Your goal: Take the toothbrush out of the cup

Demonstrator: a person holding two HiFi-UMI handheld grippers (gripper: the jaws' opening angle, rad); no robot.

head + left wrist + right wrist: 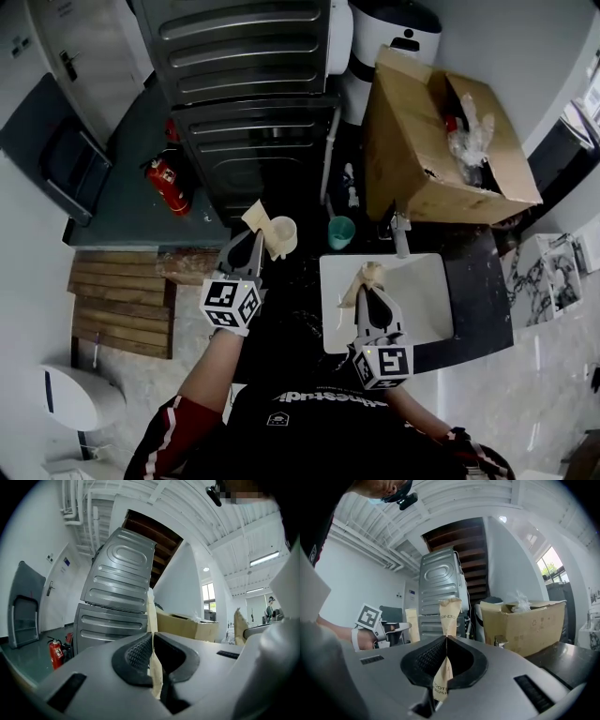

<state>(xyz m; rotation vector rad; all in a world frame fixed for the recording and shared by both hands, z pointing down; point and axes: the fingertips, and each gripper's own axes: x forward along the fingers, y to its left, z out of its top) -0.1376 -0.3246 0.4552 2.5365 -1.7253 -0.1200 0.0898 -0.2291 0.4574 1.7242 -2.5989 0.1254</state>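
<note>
The right tongs (446, 641), matt grey plastic with ribbed black pads (429, 657), pinch a brown paper toothbrush sleeve (449, 613); the left tongs (152, 641) pinch a tan paper strip (151, 613). The large brown box (412, 150) is rough cardboard, the stacked grey machines (248, 56) ribbed satin metal.

Two cups: a cream cup (284, 234) and a teal cup (340, 232). Two paper sleeves (255, 217) (368, 275). One cardboard box (412, 150), one fire extinguisher (169, 183).

The right gripper (446, 641) is clamped on a brown paper toothbrush packet (449, 613), which stands upright in front of the stacked grey machines (438, 581). Right of the machines sits an open cardboard box (525, 623). Left of them is the left gripper (404, 626), a tan paper strip (411, 619) at its tip.
</note>
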